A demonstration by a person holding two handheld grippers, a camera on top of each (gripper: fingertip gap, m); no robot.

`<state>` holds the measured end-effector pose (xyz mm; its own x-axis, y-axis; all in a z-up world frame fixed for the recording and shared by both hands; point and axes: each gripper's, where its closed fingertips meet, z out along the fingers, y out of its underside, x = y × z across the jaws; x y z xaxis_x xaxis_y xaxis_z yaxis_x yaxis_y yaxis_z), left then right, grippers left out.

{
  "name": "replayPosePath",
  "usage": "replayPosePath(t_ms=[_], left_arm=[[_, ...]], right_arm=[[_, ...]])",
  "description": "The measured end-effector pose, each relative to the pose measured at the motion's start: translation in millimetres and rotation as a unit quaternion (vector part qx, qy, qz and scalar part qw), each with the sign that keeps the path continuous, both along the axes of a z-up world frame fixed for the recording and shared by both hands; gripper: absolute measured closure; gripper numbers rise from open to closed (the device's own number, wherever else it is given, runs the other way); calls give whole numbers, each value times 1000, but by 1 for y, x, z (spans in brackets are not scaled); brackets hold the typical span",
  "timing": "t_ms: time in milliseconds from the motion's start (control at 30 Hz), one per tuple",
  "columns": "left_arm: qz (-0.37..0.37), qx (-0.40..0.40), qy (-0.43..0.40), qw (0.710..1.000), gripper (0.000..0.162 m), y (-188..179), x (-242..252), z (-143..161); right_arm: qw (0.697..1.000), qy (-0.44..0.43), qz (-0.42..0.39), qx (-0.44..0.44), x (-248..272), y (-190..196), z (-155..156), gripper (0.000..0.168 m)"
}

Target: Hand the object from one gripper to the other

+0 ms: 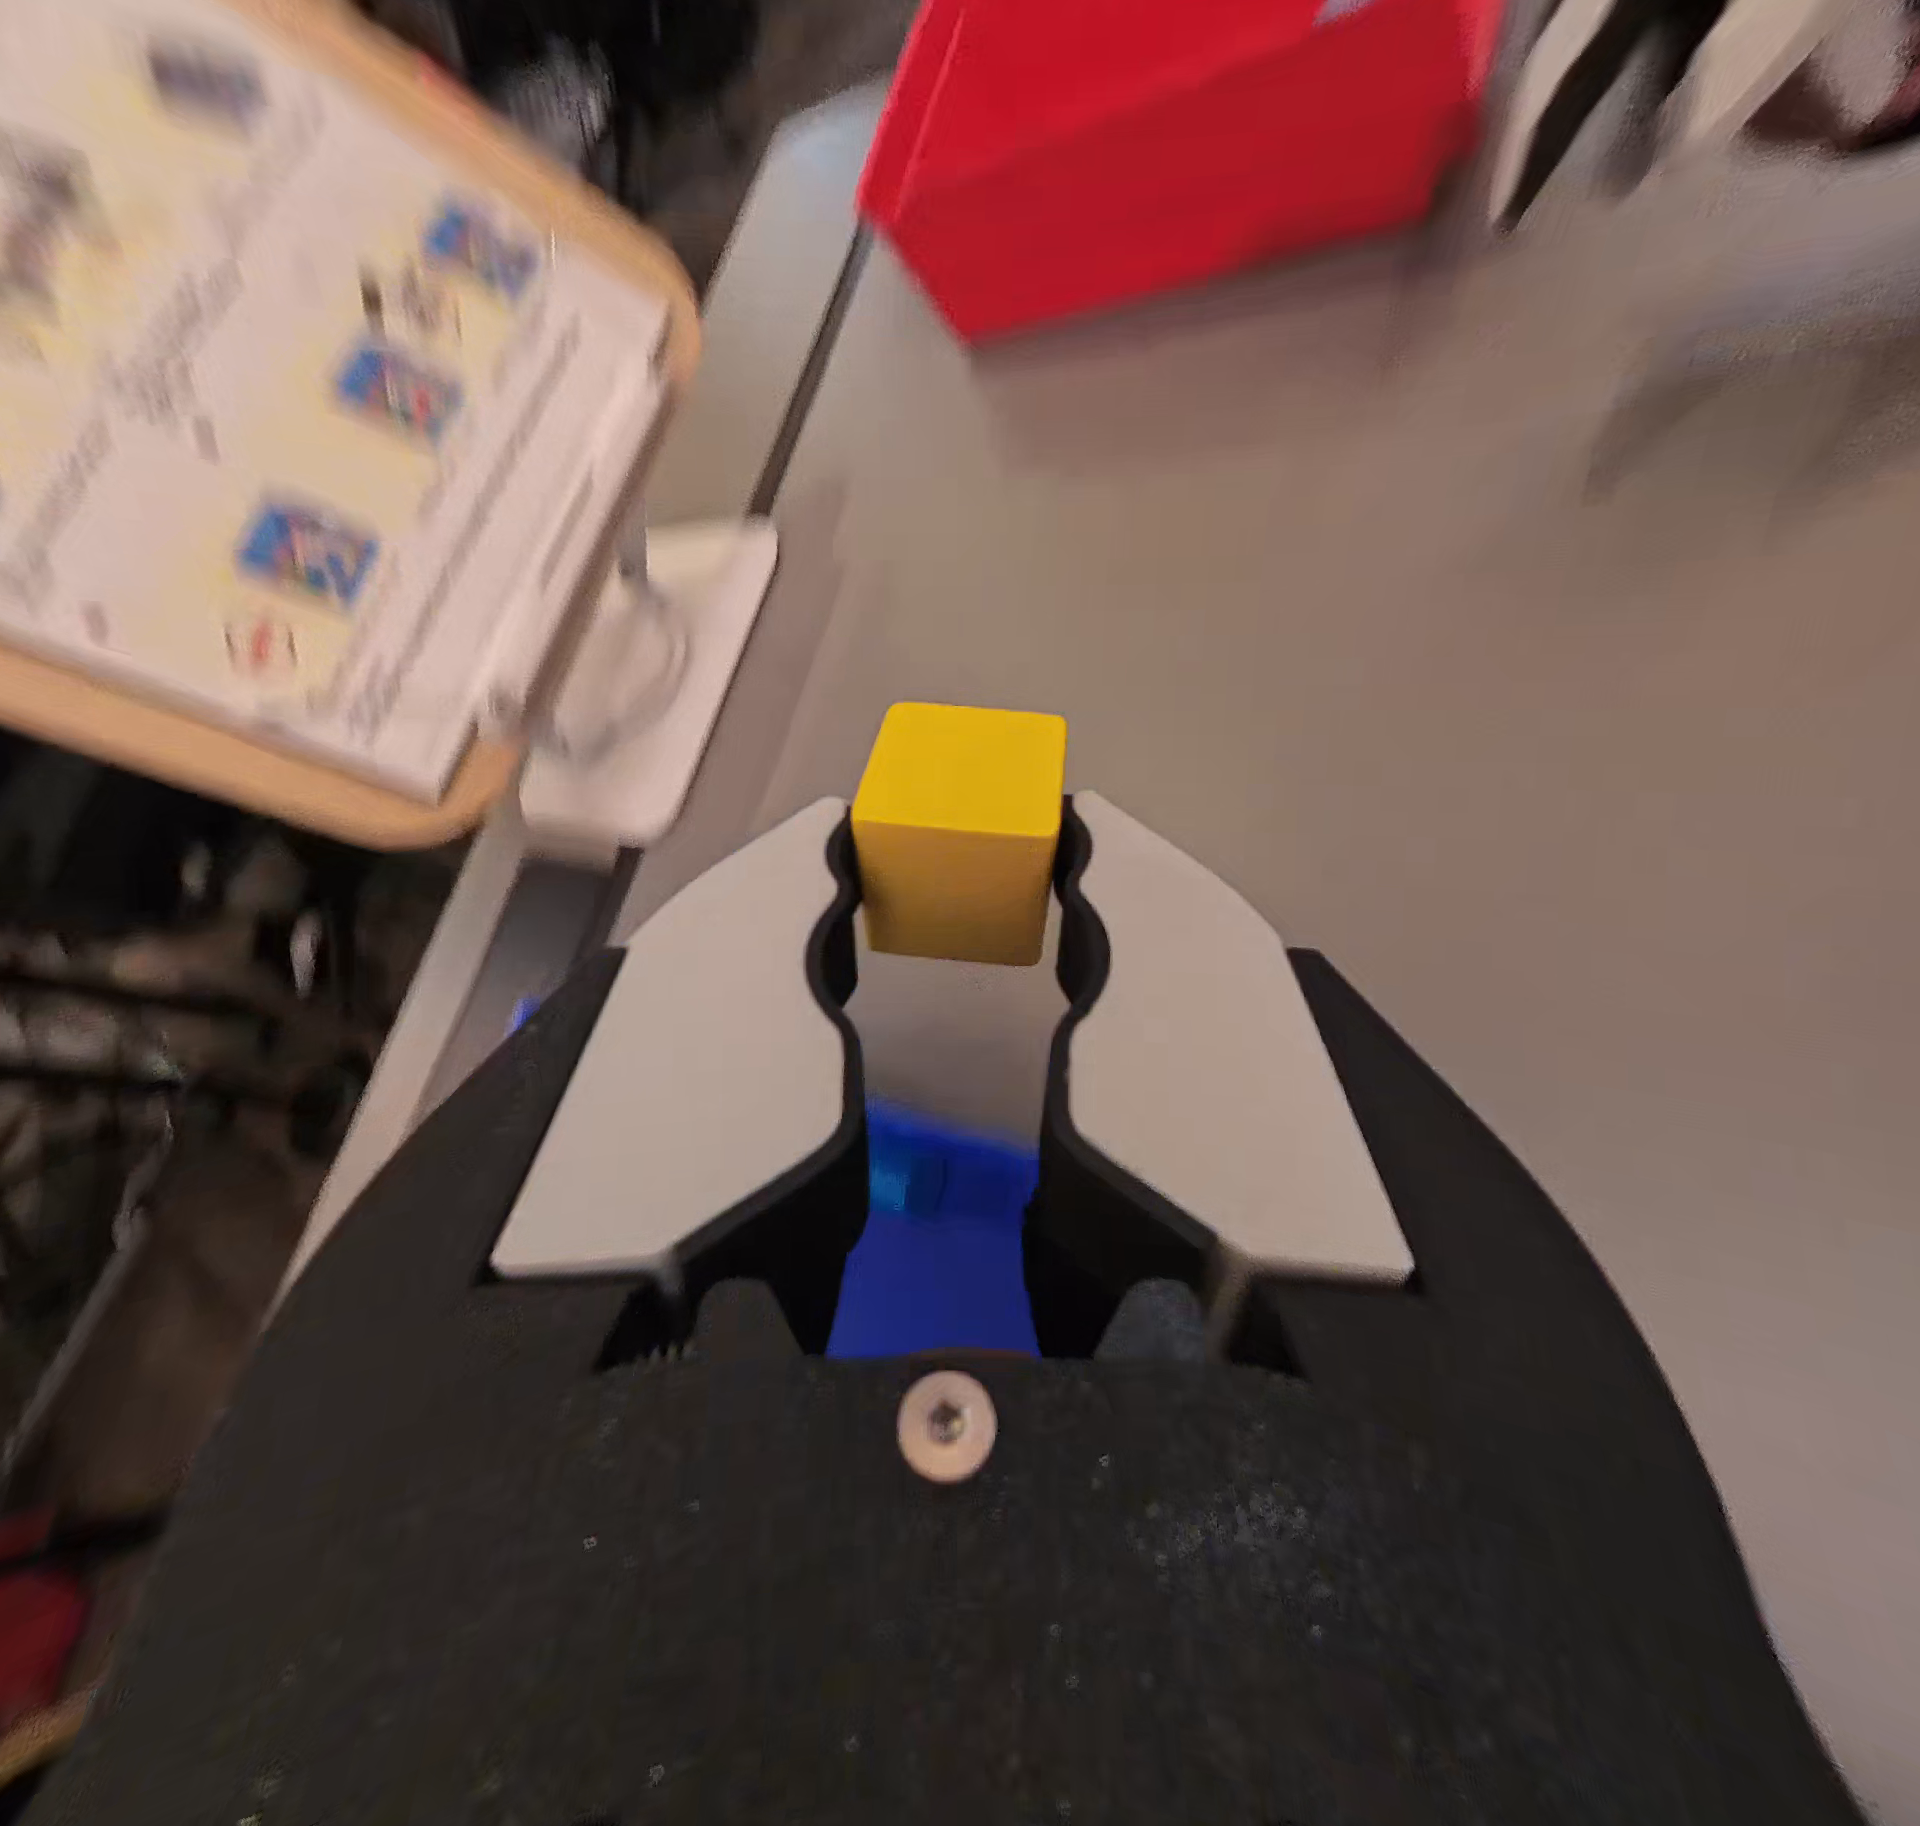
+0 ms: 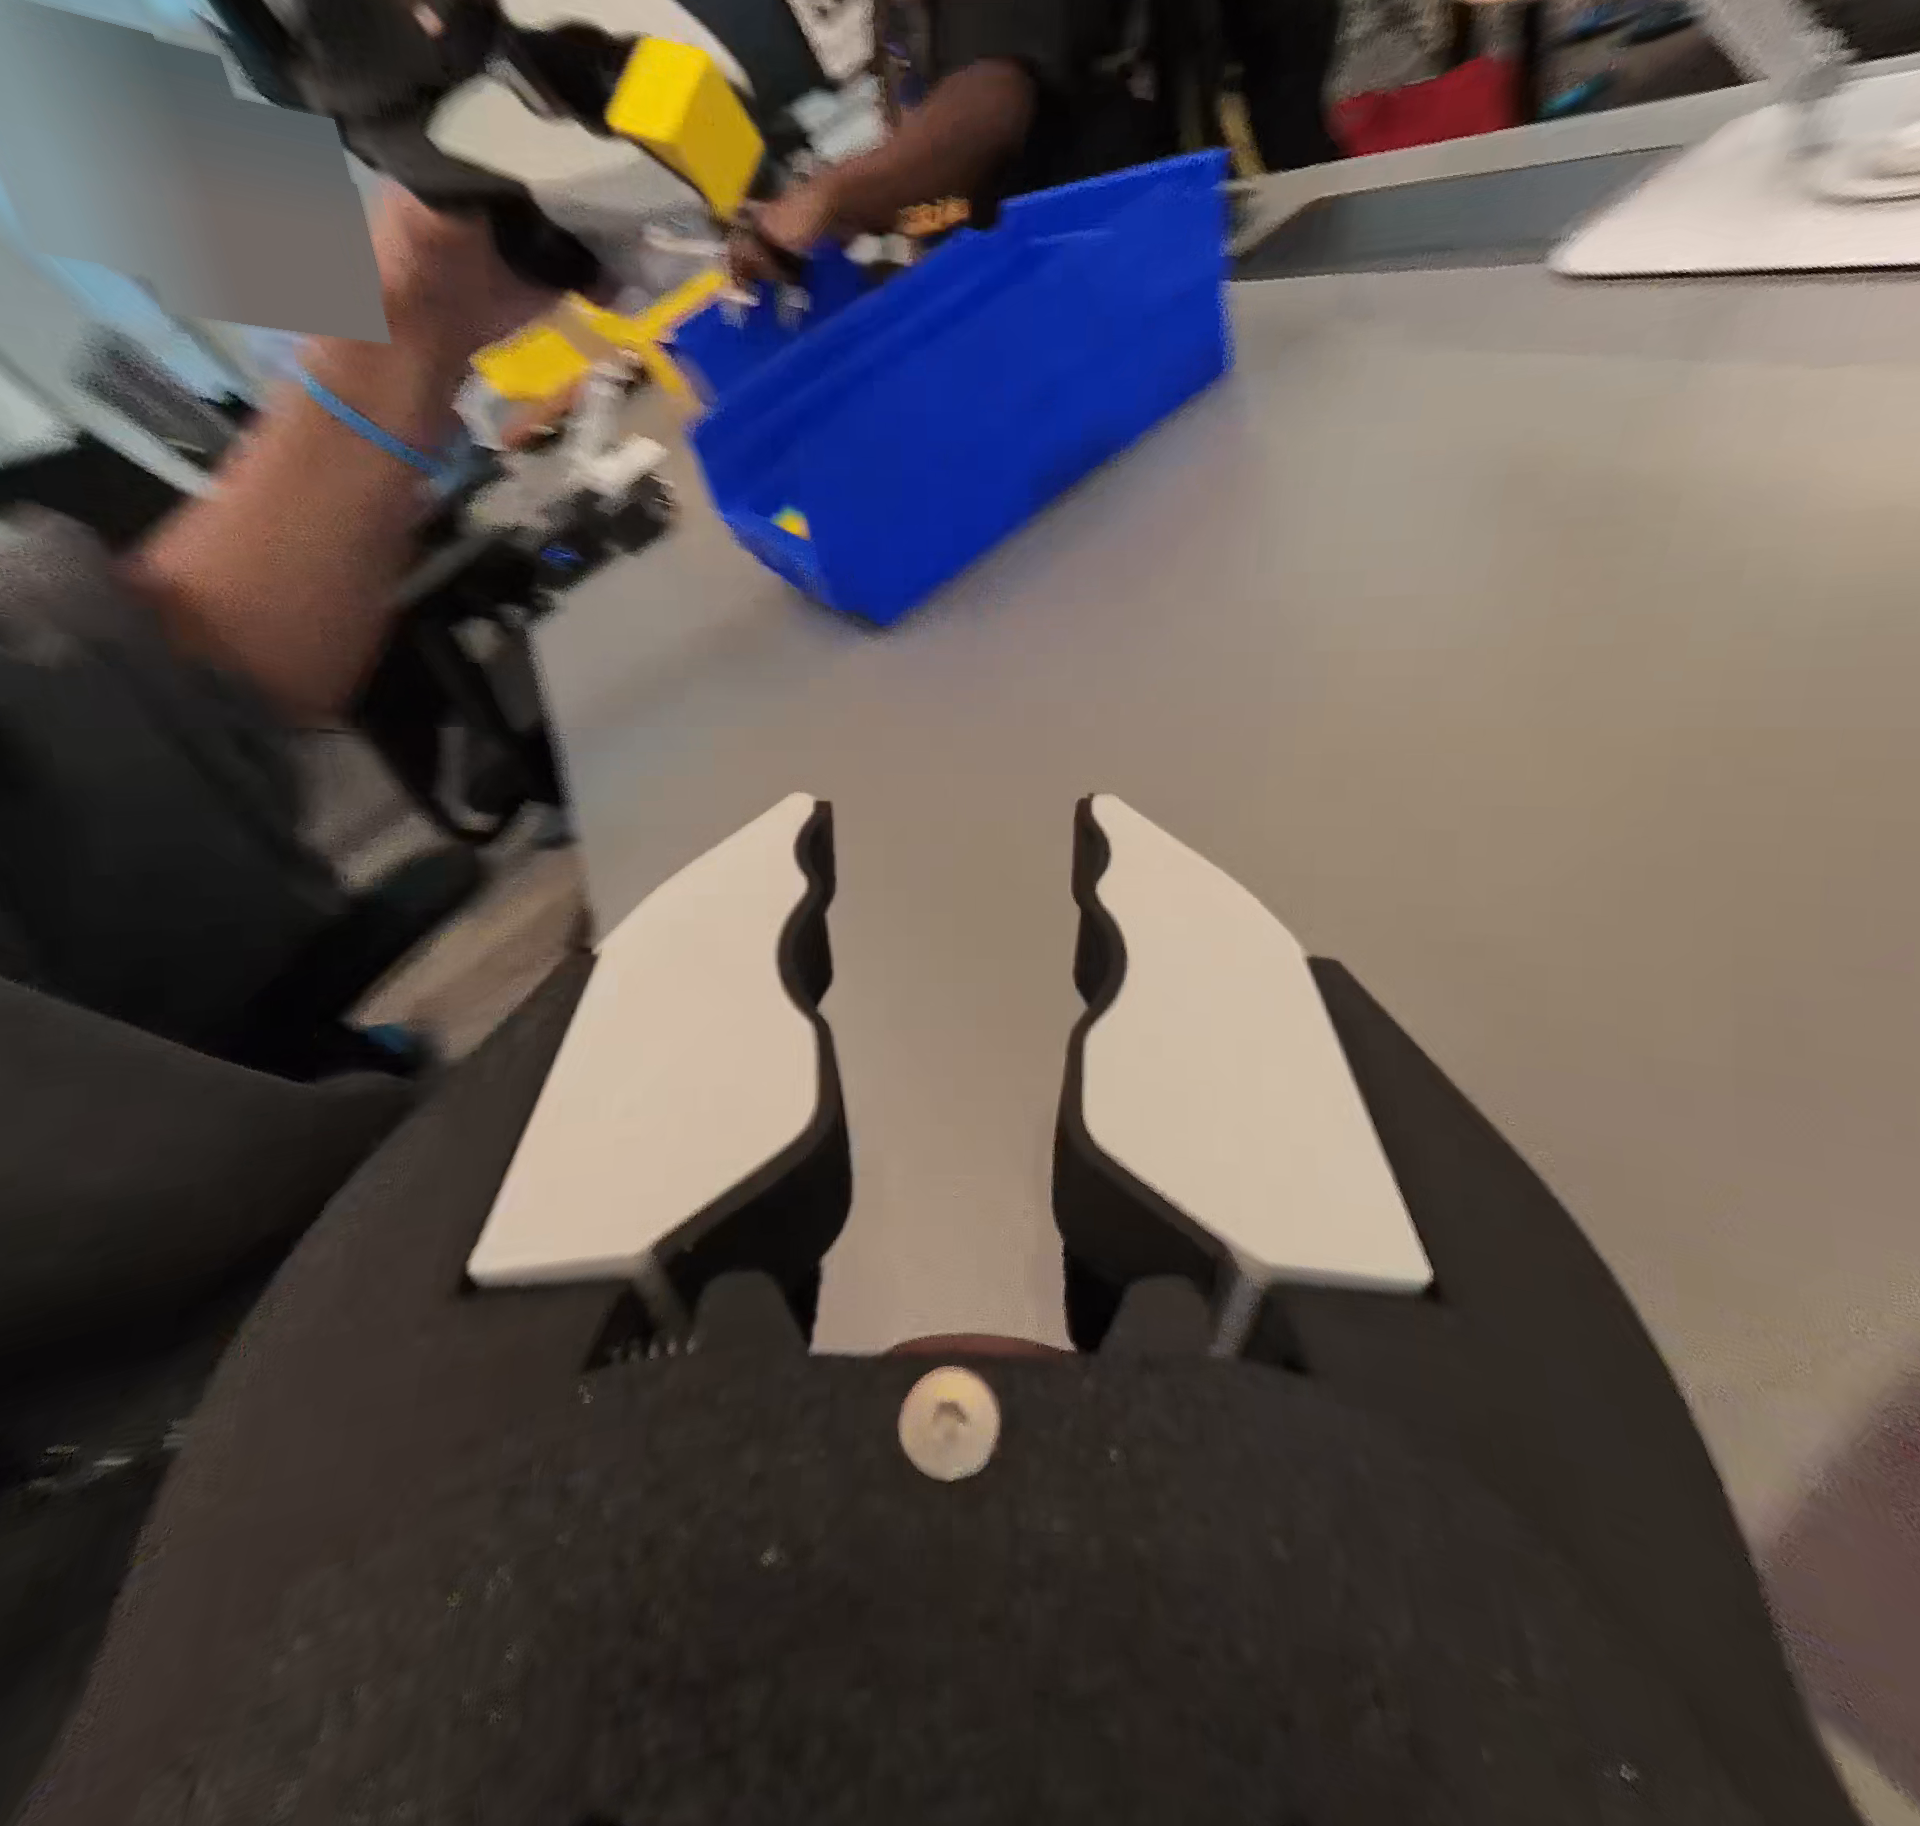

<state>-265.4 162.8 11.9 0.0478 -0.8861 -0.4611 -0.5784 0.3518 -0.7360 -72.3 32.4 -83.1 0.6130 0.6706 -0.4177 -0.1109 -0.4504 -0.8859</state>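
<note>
I am holding the yellow cube [image 1: 958, 836] pinched at the fingertips of my left gripper [image 1: 961, 841], raised off the bench [image 1: 1351, 737] so it sticks out for my right gripper [image 2: 951, 841], which is waiting spread and empty.

In the left wrist view the blue bin [image 1: 940, 1246] shows only as a strip between the left tool's [image 1: 958, 846] fingers; the rest is hidden behind the tool body. The red bin [image 1: 1174, 103] is cut off by the top edge and smeared. The printed sheet on the board [image 1: 260, 374] is too blurred to make out. In the right wrist view the yellow block [image 2: 686, 124] is blurred, its rear hidden by the fingers gripping it. Small items past the blue bin's far end are too smeared to identify.
</note>
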Motion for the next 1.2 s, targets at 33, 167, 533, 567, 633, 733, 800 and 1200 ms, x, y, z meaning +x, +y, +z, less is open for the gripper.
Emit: replayPosePath(t_ms=[33, 167, 533, 567, 633, 733, 800, 1200], left_arm=[[-23, 15, -16, 999, 127, -15, 19, 7], [-92, 108, -14, 990, 127, -66, 85, 12], [-141, 138, -30, 980, 127, -119, 151, 5], [-134, 134, -34, 981, 127, -118, 155, 4], [-123, 125, -29, 984, 128, -115, 159, -2], [-105, 122, -22, 987, 128, -113, 157, -10], [-61, 110, -34, 991, 124, -111, 146, -8], [163, -371, -161, 900, 106, -200, 3, -138]], right_arm=[[999, 28, 29, -11, -15, 4, 12, 123], [978, 136, 148, -51, -64, 15, 67, 110], [903, 347, 225, -117, -65, 10, 104, 116], [892, 367, 234, -118, -66, 8, 105, 122], [881, 389, 235, -134, -65, 8, 103, 132], [908, 357, 194, -101, -62, 14, 95, 132], [904, 365, 195, -108, -58, 12, 95, 132], [956, -131, -258, -46, 229, 94, 93, 133]])
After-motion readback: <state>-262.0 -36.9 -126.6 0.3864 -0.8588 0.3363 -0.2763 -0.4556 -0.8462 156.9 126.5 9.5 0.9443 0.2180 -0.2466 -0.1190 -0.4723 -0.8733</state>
